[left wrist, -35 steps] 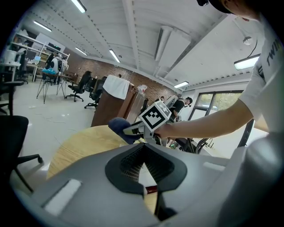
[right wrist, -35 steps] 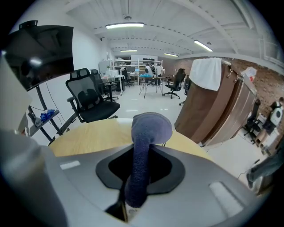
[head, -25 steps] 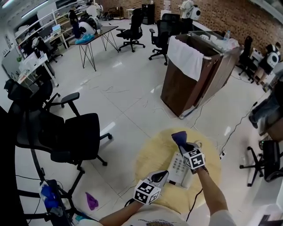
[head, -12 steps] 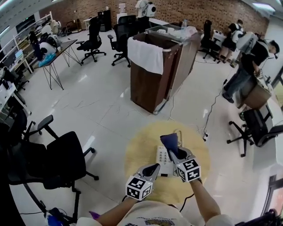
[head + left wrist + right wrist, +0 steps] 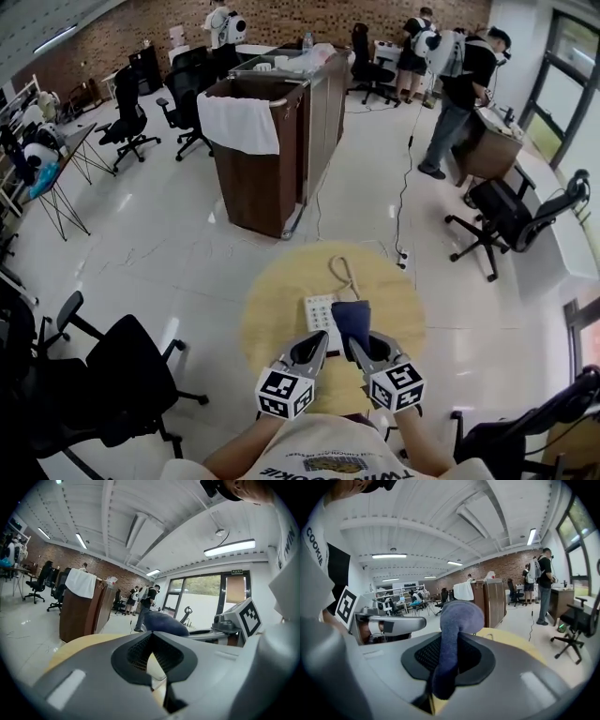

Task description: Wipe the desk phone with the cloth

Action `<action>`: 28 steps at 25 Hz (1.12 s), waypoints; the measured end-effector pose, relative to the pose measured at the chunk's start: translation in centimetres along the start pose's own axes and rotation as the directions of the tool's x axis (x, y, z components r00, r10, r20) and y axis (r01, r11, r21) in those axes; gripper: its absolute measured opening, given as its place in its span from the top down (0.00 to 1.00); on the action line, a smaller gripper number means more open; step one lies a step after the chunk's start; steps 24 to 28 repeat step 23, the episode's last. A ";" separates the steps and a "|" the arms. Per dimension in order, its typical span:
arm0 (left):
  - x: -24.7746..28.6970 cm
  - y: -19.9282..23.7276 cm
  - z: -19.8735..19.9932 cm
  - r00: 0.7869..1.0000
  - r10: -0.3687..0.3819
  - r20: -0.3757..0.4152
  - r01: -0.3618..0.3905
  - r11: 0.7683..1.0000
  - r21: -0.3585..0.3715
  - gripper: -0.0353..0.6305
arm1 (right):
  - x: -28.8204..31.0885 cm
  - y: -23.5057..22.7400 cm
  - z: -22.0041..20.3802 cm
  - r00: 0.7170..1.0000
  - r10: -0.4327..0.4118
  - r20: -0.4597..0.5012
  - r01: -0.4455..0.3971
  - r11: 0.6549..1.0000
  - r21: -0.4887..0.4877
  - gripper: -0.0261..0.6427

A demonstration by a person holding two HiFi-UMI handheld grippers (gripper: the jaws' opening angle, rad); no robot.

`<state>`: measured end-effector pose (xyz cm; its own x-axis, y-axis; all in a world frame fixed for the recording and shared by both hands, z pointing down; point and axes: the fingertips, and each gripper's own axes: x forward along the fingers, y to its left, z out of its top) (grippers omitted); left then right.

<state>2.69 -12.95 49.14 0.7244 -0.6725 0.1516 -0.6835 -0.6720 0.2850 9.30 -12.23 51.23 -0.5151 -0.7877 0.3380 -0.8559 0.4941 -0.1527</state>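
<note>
- You are holding the cloth (image 5: 352,322) in the right gripper (image 5: 362,345). Its jaws are pinching the dark blue fabric tightly, and a rounded fold of it is standing up beyond the tips.
- The left gripper (image 5: 313,347) is carrying nothing. Its jaws are meeting at the tips, leaving only a small gap lower down.
- The desk phone (image 5: 321,312) is lying on the round yellow table (image 5: 267,300), directly ahead of both grippers, with its near end just beyond their tips.
- Its long axis is pointing away from you, so I judge that the wiping strokes should be running along this line, from the near end to the far end.
- The cloth is covering the phone's right side and seems to be touching it. The right gripper is therefore the nearer one for the work, while the left gripper is waiting at the phone's near left corner.
- The phone is showing as a white, flat body with a grid of small keys, and its cord (image 5: 346,276) is looping beyond the far end.
</note>
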 end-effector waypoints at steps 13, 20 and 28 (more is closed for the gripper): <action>-1.1 -0.6 -0.7 0.999 -0.028 0.036 0.027 1.000 0.016 0.96 | -2.4 1.7 -1.9 0.998 -0.057 0.022 0.056 0.998 0.032 0.86; -0.9 -0.4 -1.0 0.999 -0.042 0.021 0.042 0.999 0.008 0.96 | -2.2 1.5 -3.4 0.997 -0.070 -0.009 0.071 0.996 0.058 0.86; -0.5 -0.1 -0.8 0.999 -0.039 0.016 0.039 0.999 0.003 0.96 | -2.0 1.4 -3.0 0.998 -0.065 -0.007 0.065 0.996 0.055 0.86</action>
